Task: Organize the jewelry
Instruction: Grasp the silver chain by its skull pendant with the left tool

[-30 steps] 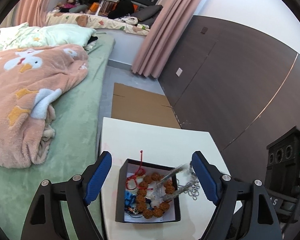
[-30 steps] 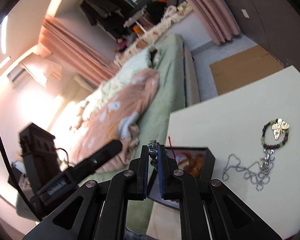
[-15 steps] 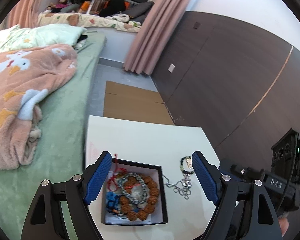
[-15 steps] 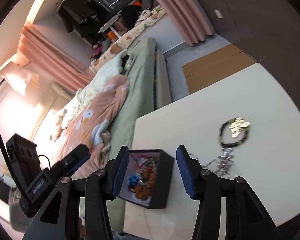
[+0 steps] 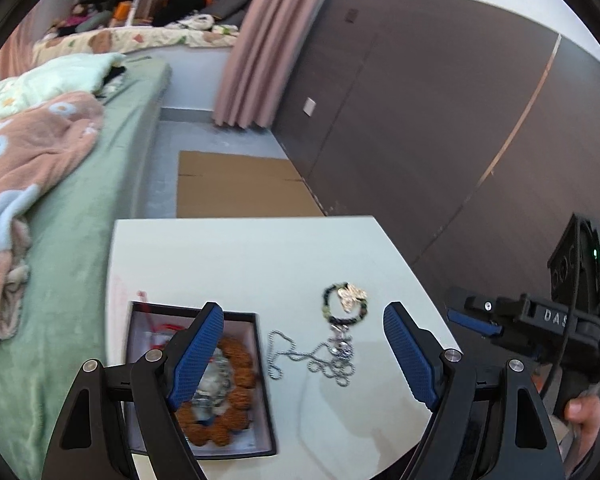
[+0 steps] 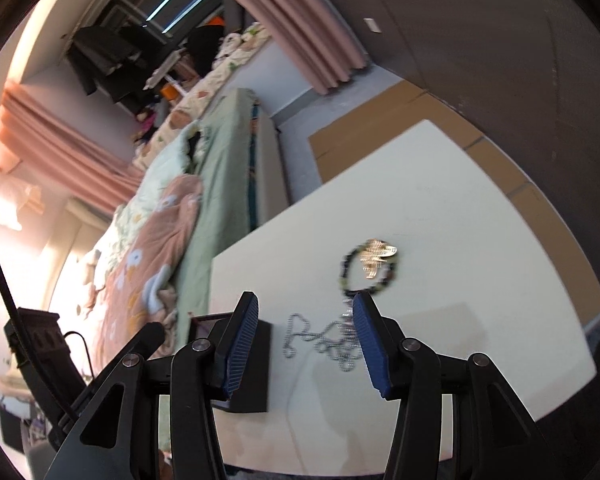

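Note:
A black jewelry box (image 5: 260, 408) sits at the table's near left and holds a brown bead bracelet (image 5: 240, 364), a silver chain bracelet and red cord. A silver ball chain (image 5: 312, 356) and a dark beaded bracelet with a gold butterfly charm (image 5: 346, 304) lie on the white table (image 5: 260, 256) right of the box. My left gripper (image 5: 304, 316) is open and empty above the box and chain. My right gripper (image 6: 306, 304) is open and empty above the ball chain (image 6: 320, 340); the beaded bracelet (image 6: 370, 266) lies just beyond it and the box (image 6: 248, 364) to its left.
A green bed with a pink blanket (image 5: 32, 152) runs along the table's left edge. Flat cardboard (image 5: 236, 184) lies on the floor beyond the table. A dark panelled wall (image 5: 440, 120) stands to the right. The right gripper's body (image 5: 540, 320) shows at the right.
My right gripper opened, dropped the silver chain bracelet into the box and drew back to the right over the ball chain. My left gripper shifted right.

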{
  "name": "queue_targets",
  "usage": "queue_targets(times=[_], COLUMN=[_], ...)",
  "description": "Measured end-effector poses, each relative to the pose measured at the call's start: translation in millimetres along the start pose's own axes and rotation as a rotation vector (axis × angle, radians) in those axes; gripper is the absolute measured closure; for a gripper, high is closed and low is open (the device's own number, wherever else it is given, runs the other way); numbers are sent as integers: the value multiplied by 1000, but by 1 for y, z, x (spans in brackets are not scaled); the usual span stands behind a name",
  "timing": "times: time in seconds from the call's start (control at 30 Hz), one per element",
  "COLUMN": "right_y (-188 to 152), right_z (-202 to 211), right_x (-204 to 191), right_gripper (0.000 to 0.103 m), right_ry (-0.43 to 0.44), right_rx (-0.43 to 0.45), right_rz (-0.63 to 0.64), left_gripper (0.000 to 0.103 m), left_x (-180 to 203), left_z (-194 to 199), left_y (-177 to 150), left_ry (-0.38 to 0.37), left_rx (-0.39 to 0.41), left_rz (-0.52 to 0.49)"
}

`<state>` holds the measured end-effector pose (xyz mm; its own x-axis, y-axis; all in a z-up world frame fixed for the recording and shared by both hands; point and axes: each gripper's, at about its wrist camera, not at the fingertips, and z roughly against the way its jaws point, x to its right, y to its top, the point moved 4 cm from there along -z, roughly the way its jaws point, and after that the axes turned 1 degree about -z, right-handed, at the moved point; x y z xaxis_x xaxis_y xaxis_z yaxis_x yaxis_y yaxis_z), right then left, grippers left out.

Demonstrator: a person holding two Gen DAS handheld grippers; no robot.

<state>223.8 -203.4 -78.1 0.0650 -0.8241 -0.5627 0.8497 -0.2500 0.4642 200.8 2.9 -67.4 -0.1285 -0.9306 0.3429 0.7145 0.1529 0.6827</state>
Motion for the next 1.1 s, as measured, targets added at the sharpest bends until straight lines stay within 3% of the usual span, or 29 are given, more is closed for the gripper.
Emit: queue_targets(times=[0.53,1.1], right_y=[12,16], right_z=[12,-4], right_x=[60,83], right_gripper=[53,53], right_ry=[-106,-134], right_rx=[-36,-85], right_rz=[-71,-111], left_gripper=[21,46], left_x=[47,60], left_z=[-64,-124], left_y=[-26,-55], left_ry=[22,76], left_rx=[-117,-229], left_rz=[-133,-218])
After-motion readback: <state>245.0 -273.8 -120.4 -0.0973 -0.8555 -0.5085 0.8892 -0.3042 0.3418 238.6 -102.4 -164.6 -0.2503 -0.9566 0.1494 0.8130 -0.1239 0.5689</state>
